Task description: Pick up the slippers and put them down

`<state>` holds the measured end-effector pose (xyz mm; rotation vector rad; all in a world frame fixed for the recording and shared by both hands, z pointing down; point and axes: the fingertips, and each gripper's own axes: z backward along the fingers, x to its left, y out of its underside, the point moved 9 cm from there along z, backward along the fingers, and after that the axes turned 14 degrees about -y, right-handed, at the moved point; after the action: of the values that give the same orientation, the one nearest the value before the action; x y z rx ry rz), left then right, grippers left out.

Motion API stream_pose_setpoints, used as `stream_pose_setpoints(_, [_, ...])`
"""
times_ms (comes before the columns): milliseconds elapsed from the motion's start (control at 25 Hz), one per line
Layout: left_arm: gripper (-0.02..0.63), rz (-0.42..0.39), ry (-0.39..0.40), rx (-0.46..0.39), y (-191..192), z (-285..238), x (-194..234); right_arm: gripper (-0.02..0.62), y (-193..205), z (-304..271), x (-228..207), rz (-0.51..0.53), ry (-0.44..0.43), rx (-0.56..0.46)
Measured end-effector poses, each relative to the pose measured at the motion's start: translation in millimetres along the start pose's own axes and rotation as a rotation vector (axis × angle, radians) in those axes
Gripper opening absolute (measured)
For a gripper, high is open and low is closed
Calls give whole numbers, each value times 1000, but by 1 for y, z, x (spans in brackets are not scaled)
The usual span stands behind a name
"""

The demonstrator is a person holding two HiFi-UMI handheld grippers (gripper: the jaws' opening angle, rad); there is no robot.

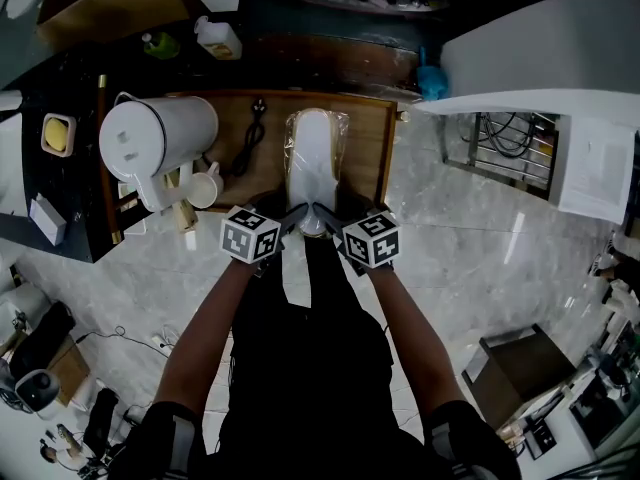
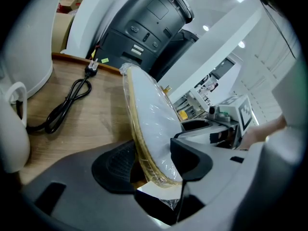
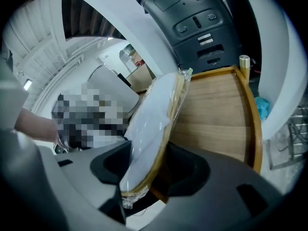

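- A big white jug stands at the left end of the wooden worktop. A white mug sits just beside it, and a black cord lies loose a little further right. Neither claw touches any of them.
- The left claw is clenched on the near end of the slippers. Its own view shows both pads pressing the pack between them.
- The slippers are a white pair with tan edging, sealed together in clear plastic film. They stretch away from the person over the middle of the worktop, just right of the cord. Whether the far end rests on the wood or hangs just above it cannot be told from these views.
- The right claw is clamped on the same near end from the other side, so the two claws sit close together and share one pack.
- The right part of the worktop, up to its raised rim, is bare wood.
- Progress, as a judgement: the pick-up looks done, since both claws have a firm hold. What is left is to settle the pack flat on the wood and let go with both claws.
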<state>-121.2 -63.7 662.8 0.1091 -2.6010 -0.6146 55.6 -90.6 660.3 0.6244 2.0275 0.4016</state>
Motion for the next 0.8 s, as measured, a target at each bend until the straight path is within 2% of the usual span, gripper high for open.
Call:
stream_pose_setpoints(200, [235, 15, -13, 7, 3, -3, 8, 225, -1, -9, -2, 12, 7, 22])
stream_pose_setpoints(800, [236, -11, -33, 56, 3, -17, 17, 227, 2, -22, -9, 19, 68, 41])
